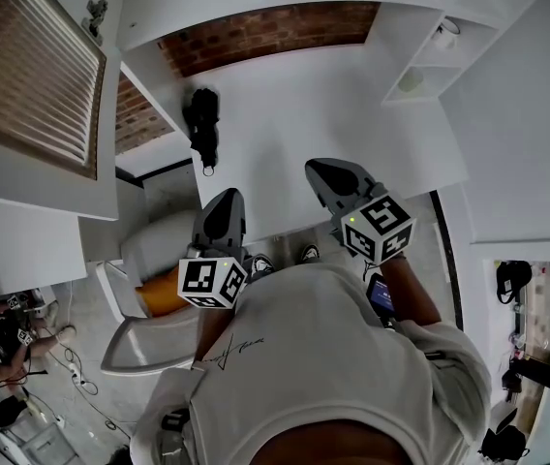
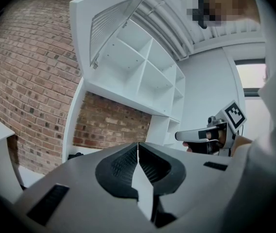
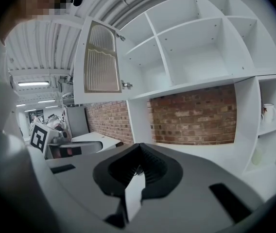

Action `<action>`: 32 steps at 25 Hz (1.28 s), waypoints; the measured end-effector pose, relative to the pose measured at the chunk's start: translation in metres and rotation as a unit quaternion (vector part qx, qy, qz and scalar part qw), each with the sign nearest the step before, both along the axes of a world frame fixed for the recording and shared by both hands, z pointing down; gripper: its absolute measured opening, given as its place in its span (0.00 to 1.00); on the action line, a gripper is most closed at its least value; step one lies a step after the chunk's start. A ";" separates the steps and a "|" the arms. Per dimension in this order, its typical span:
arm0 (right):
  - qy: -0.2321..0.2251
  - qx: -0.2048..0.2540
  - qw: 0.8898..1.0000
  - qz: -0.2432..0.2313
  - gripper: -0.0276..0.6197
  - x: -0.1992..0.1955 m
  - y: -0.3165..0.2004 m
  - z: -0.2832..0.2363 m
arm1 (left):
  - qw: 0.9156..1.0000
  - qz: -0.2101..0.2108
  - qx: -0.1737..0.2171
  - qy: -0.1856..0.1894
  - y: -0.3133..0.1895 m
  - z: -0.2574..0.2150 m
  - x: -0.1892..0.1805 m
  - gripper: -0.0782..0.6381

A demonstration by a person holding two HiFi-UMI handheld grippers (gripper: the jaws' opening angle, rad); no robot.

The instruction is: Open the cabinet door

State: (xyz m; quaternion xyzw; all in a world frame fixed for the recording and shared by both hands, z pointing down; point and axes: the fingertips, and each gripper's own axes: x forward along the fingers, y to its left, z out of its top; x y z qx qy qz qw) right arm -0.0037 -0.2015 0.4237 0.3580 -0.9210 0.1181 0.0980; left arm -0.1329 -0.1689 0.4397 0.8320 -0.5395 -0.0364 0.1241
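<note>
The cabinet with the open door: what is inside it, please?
Only bare white compartments show in the cabinet, beside its open door. Seen from below, the shelf floors are covered by their front edges; anything flat there cannot be seen.

The person holds both grippers out in front of the chest, side by side and a little apart. The left gripper [image 1: 225,201] points about level, its jaws pressed together with nothing between them. The right gripper [image 1: 319,170] reaches slightly further out and tips a little downward, its jaws likewise closed and empty. The right forearm [image 1: 412,294] shows bare behind its gripper.
</note>
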 end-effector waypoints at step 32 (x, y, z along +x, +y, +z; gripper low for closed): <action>0.003 -0.011 0.999 -0.031 0.08 0.014 0.013 0.001 | 1.000 -0.007 0.008 -0.004 0.005 -0.006 0.006 0.14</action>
